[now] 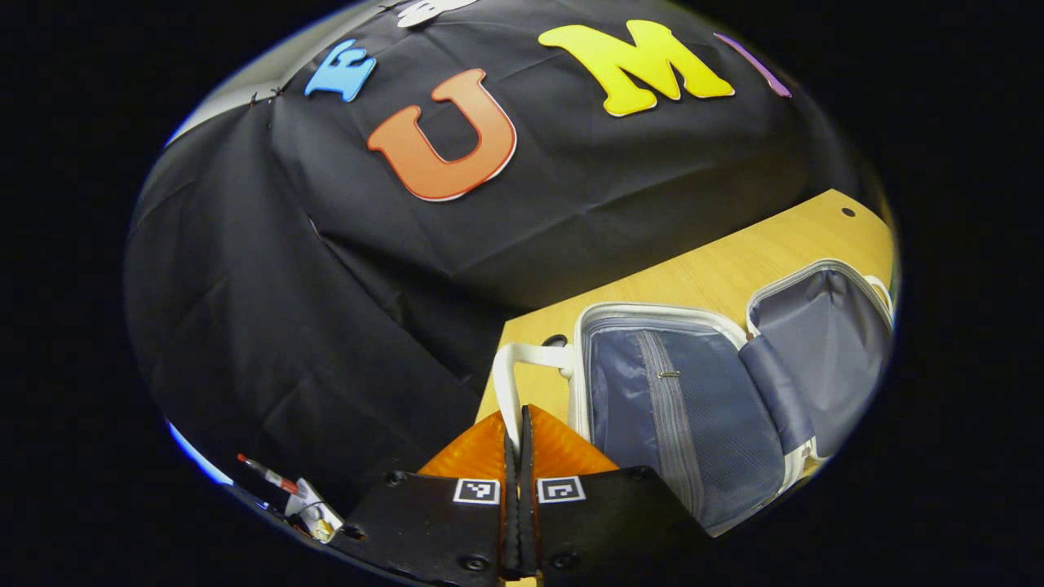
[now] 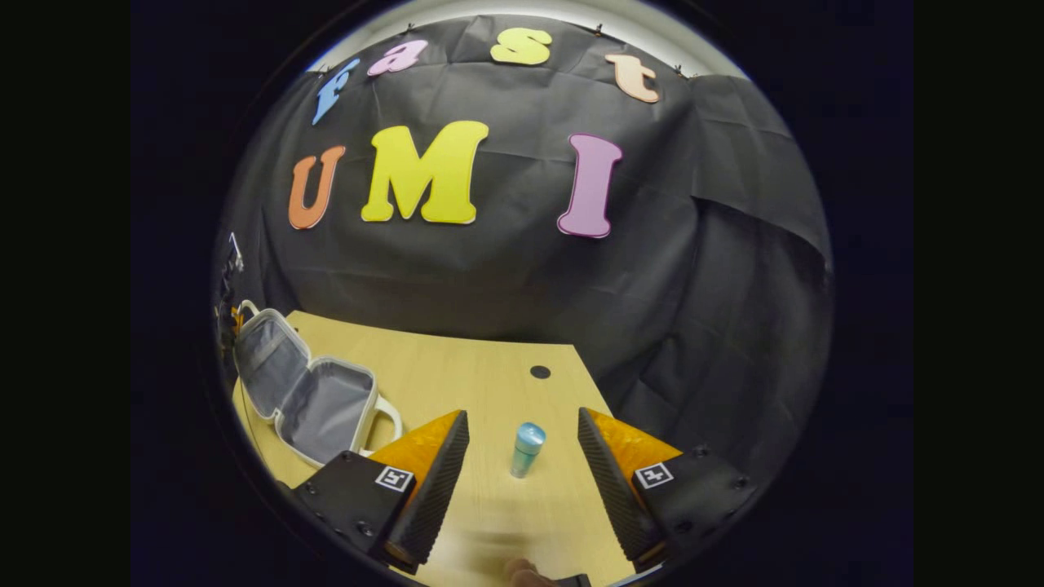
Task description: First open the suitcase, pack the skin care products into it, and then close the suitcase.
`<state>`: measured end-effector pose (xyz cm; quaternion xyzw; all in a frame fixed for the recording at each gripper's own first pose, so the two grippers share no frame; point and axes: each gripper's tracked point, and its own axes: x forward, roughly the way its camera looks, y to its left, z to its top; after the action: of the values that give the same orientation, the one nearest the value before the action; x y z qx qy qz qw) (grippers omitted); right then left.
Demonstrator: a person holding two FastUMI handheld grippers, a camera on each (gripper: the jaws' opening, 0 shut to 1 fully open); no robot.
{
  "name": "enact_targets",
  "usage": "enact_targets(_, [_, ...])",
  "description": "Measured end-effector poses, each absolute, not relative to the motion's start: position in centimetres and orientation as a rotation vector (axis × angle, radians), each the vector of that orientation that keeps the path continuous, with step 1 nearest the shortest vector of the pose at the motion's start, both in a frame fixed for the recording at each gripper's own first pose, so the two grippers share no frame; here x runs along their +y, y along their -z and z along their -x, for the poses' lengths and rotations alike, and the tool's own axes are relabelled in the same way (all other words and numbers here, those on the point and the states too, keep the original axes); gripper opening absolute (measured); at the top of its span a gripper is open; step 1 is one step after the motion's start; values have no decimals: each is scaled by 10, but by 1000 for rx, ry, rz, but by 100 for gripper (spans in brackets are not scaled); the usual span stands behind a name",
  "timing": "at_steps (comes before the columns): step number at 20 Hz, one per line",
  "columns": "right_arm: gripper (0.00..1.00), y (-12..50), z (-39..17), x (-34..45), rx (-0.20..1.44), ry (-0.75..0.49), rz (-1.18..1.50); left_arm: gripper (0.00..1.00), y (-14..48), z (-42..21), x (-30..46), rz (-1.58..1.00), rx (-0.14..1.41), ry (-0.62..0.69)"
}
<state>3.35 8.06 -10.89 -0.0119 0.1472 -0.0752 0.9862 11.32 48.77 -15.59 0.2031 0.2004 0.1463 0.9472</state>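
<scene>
Wooden table [image 2: 457, 383], right gripper [image 2: 522, 456] fingers spread around upright blue bottle [image 2: 527, 448].

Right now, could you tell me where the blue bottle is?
In the right gripper view the blue bottle stands upright on the wooden table, between the open right hand-held gripper's fingers, right of the open suitcase.

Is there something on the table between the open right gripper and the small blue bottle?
Nothing visible. The blue bottle stands upright on the table, straight ahead of the right gripper, whose jaws are wide open. The suitcase lies open off to the side.
</scene>
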Motion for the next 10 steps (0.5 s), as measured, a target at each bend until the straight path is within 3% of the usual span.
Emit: enact_targets(10, [80,127,-27,75,374,181,56,3,259,-120,523,-133,582,-237])
